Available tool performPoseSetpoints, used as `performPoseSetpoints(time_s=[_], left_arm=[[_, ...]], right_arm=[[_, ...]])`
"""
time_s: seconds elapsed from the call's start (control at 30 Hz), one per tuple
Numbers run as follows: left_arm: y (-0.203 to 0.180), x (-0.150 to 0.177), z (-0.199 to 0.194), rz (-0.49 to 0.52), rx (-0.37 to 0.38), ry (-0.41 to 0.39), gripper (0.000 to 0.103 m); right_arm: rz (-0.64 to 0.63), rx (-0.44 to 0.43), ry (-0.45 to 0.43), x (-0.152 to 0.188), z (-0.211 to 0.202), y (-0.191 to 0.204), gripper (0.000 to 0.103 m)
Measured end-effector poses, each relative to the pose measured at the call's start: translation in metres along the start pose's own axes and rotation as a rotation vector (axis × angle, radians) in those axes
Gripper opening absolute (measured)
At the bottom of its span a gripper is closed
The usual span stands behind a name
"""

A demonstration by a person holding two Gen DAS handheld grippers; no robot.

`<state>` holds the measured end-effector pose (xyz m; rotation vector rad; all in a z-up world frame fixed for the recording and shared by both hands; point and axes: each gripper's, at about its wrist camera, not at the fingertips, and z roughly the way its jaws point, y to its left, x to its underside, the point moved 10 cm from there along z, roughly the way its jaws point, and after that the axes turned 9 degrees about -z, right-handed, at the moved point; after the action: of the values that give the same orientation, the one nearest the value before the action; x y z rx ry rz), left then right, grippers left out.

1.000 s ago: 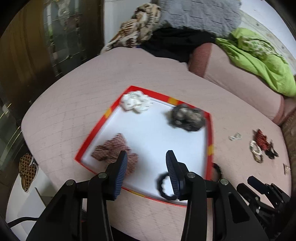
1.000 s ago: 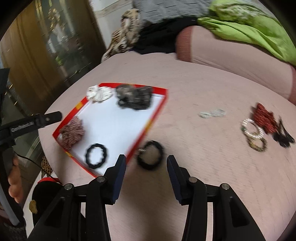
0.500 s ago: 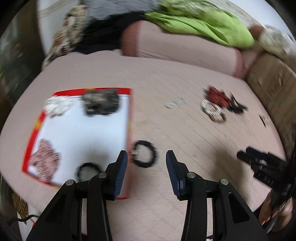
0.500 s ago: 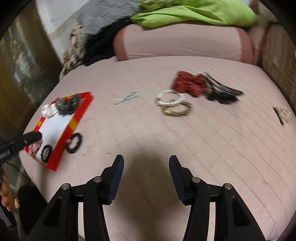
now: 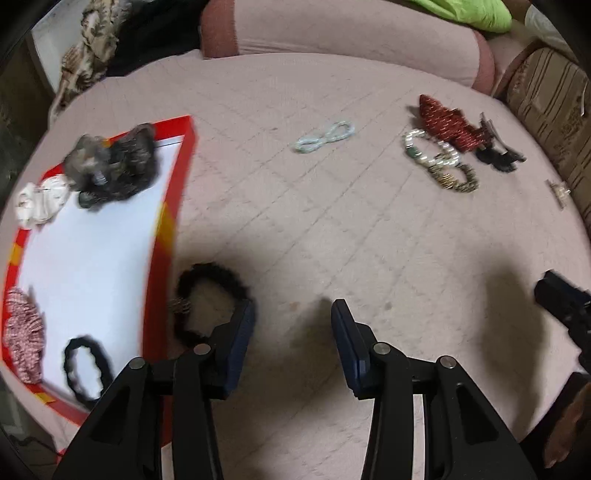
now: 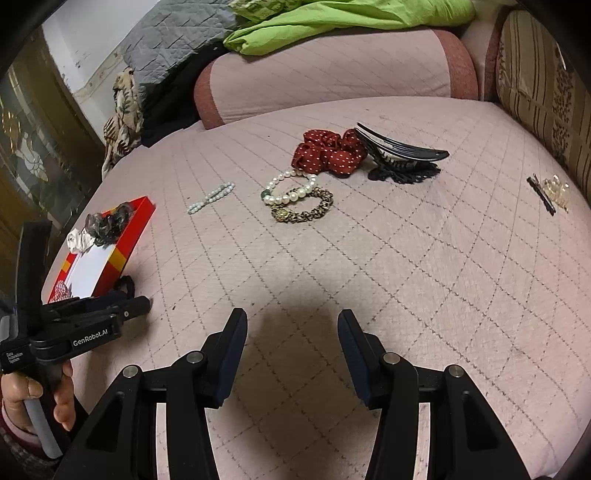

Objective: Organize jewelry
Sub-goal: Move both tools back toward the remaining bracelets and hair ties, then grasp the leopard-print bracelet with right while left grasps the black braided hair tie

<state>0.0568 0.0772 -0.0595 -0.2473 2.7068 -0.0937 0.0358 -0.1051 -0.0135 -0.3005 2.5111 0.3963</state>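
Observation:
A red-rimmed white tray (image 5: 162, 236) lies at the left on the pink quilted bed. It holds a grey scrunchie (image 5: 114, 166), a white one (image 5: 38, 203), a red-and-white one (image 5: 22, 332) and a black bracelet (image 5: 70, 363). A second black bracelet (image 5: 218, 271) lies on the bed against the tray's right rim, just beyond my left gripper's left finger. My left gripper (image 5: 291, 310) is open with only quilt between its fingers. My right gripper (image 6: 292, 317) is open and empty above bare quilt. Beyond it lie a pearl bracelet (image 6: 280, 199), a gold bracelet (image 6: 314, 212) and a pale bead strand (image 6: 210, 197).
A red dotted scrunchie (image 6: 325, 151) and a black hair clip (image 6: 402, 151) lie behind the bracelets. A hairpin (image 6: 543, 195) is at the far right. A bolster (image 6: 332, 81) with green cloth (image 6: 351, 18) borders the back. A hand (image 6: 59, 398) holds the left gripper (image 6: 140, 302).
Both views swung right, away from the tray. My left gripper came off the tray and sank beside the outer black bracelet. My right gripper left that bracelet and now faces the loose jewelry.

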Motion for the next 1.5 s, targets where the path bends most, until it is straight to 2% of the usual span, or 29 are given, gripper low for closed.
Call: performPoseSetpoints(time_s=[0.03,0.07,0.13,0.2,0.33,0.47,0.63,0.77,0.97,1.07,1.2,1.23,1.27,1.3,1.37,1.5], left_arm=[[-0.011,0.002,0.003,-0.022,0.093,0.046,0.042],[-0.020,0.001,0.004,-0.039,0.147,0.059,0.042],[-0.033,-0.003,0.005,-0.036,0.200,0.055,0.042],[-0.047,-0.006,0.002,-0.070,0.318,0.084,0.042],[-0.047,-0.018,-0.020,-0.120,0.405,0.049,0.042],[-0.033,-0.030,-0.044,-0.131,0.405,-0.015,0.042],[-0.005,-0.040,-0.049,-0.132,0.322,-0.075,0.043],[0.013,-0.036,-0.033,-0.137,0.257,-0.049,0.043],[0.009,-0.015,-0.018,-0.018,0.177,-0.021,0.043],[0.008,0.000,-0.008,0.020,0.134,0.003,0.043],[0.008,0.006,-0.005,0.039,0.102,-0.018,0.042],[0.008,0.006,-0.006,0.037,0.103,-0.020,0.042],[0.009,0.006,-0.007,0.035,0.107,-0.022,0.032],[0.008,0.006,-0.007,0.032,0.112,-0.020,0.003],[0.009,0.009,-0.010,0.006,0.164,0.005,0.000],[0.010,0.014,-0.024,0.006,0.186,-0.027,0.000]], right_arm=[[0.005,0.001,0.000,-0.001,0.001,-0.001,0.055],[0.011,0.002,0.000,-0.001,0.003,-0.004,0.055],[0.029,0.004,0.003,-0.004,0.006,-0.010,0.055],[0.039,0.006,0.001,-0.008,0.009,-0.015,0.055],[0.025,0.027,-0.008,-0.021,0.014,-0.022,0.055],[0.004,0.054,-0.014,-0.040,0.030,-0.030,0.055],[0.043,0.042,0.005,-0.064,0.060,-0.037,0.055],[0.065,0.057,0.035,-0.073,0.084,-0.041,0.054],[0.012,0.136,0.039,-0.081,0.095,-0.037,0.048],[-0.007,0.179,0.043,-0.082,0.099,-0.039,0.039],[-0.040,0.198,0.042,-0.080,0.098,-0.038,0.011],[-0.041,0.187,0.044,-0.079,0.095,-0.037,0.009],[-0.036,0.175,0.046,-0.076,0.092,-0.036,0.009],[-0.030,0.163,0.046,-0.074,0.090,-0.035,0.008],[-0.023,0.137,0.043,-0.068,0.082,-0.031,0.008],[-0.040,0.107,0.027,-0.049,0.062,-0.020,0.008]])
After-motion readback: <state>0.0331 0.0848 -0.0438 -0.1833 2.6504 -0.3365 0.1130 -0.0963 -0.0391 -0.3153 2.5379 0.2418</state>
